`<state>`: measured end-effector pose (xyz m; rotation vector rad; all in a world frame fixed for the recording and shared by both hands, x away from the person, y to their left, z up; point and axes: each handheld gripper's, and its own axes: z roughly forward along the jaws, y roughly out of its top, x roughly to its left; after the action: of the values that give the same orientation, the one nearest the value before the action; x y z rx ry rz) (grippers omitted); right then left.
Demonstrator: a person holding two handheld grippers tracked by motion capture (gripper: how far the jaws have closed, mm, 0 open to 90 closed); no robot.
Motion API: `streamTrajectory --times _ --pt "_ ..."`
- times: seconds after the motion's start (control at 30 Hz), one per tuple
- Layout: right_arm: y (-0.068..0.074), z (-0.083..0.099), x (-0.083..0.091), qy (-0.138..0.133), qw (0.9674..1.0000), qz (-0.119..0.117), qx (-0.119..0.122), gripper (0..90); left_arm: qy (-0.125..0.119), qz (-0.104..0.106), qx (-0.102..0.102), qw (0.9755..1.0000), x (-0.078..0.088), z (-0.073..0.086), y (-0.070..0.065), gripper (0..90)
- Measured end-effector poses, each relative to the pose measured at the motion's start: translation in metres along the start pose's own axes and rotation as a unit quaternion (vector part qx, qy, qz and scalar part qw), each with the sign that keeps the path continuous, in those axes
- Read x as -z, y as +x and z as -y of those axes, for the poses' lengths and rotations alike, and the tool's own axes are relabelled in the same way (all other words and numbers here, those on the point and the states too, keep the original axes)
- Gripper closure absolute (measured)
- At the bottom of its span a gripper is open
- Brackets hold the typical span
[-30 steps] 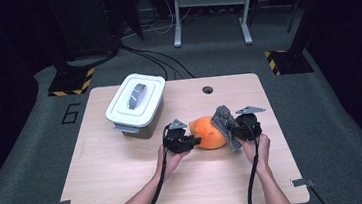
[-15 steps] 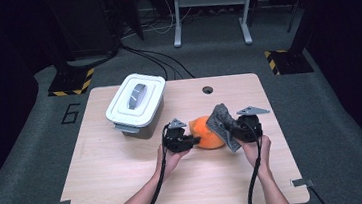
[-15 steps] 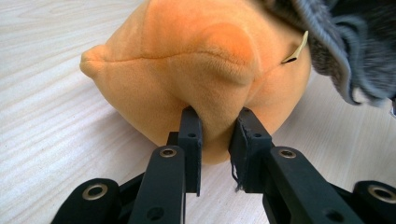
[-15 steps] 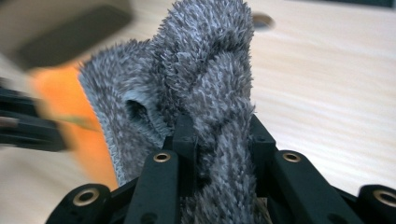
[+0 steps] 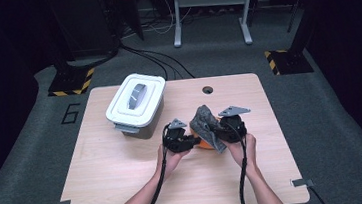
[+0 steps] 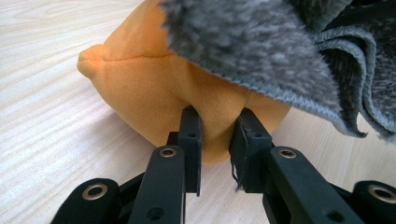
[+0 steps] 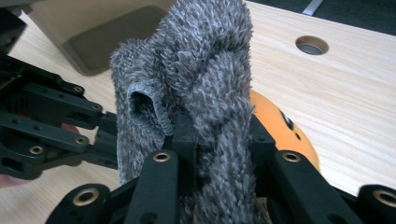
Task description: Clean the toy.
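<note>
Orange plush toy (image 6: pixel 154 88) lies on the bench (image 5: pixel 127 187) in front of the white lidded box (image 5: pixel 136 104), half draped by a grey fleecy cloth (image 7: pixel 205 70), and both look soft, light and easily squashed. Left tongs (image 6: pixel 215 133) are nipped narrow on a fold of the toy's orange fabric, while right tongs (image 7: pixel 219 140) are clamped on a bunched ridge of the cloth, held above the toy. Such limp, fuzzy stuff probably holds best when a gathered fold is pinched, since a single thin edge might slip free.
</note>
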<state>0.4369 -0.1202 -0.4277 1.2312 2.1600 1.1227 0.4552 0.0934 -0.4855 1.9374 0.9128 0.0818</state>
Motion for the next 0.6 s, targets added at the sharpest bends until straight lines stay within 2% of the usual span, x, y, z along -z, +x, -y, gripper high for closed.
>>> streamTrajectory --times 0.07,0.1,0.13,0.2,0.23,0.33,0.43,0.5,0.6 --pt "-0.005 0.003 0.003 0.0 1.0 0.005 -0.005 71.2 0.001 -0.002 -0.009 1.0 0.0 0.0 0.0 74.8" --pt "-0.008 0.005 0.004 0.0 0.9999 0.008 -0.009 71.2 0.0 -0.001 -0.008 1.0 0.0 0.0 0.0 74.8" --pt "-0.018 0.01 0.007 0.001 0.9997 0.016 -0.019 71.3 -0.001 -0.001 -0.001 1.0 0.0 0.001 0.0 74.8" --pt "-0.021 0.012 0.007 0.001 0.9995 0.018 -0.024 71.2 -0.002 -0.001 0.0 1.0 0.0 0.001 0.0 74.8" --pt "-0.03 0.017 0.008 0.003 0.9991 0.027 -0.033 71.2 -0.003 -0.002 0.0 1.0 0.0 0.002 0.001 74.8" --pt "-0.037 0.022 0.007 0.011 0.9986 0.033 -0.041 71.2 -0.001 -0.004 -0.007 1.0 0.0 0.002 0.0 74.7" --pt "-0.05 0.031 0.002 0.022 0.9969 0.041 -0.064 71.1 -0.001 -0.004 -0.008 1.0 0.0 0.001 0.0 74.7" --pt "-0.053 0.032 0.001 0.024 0.9965 0.044 -0.067 71.1 -0.002 -0.004 -0.009 0.9999 -0.001 0.001 0.0 74.7" --pt "-0.055 0.036 -0.004 0.035 0.9959 0.061 -0.056 71.1 -0.001 -0.004 -0.013 0.9999 -0.001 0.001 -0.001 74.5"
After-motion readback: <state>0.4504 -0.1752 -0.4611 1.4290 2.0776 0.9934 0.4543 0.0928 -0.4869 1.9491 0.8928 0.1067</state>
